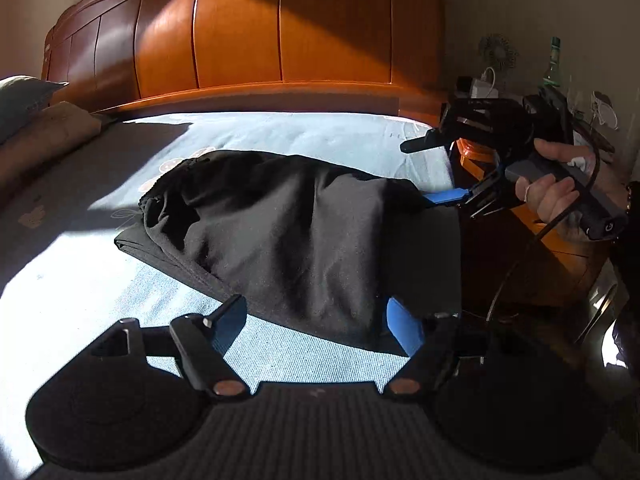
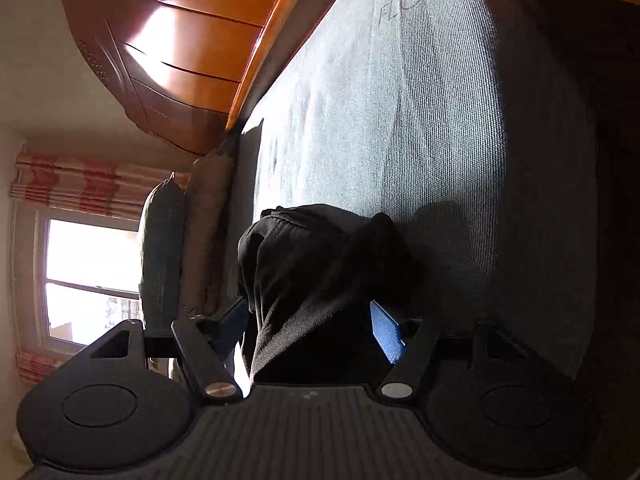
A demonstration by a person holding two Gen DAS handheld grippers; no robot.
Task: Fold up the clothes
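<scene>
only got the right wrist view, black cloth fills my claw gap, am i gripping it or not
observer: No. Seen from the left wrist, your right claw is open; its top finger is in the air above the cloth.
operator: wheres the left claw
observer: The left claw is at the cloth's other end, also open, with its blue finger against the corner.
operator: is the cloth one layer
observer: No. A flat folded layer sticks out beneath the bunched top.
</scene>
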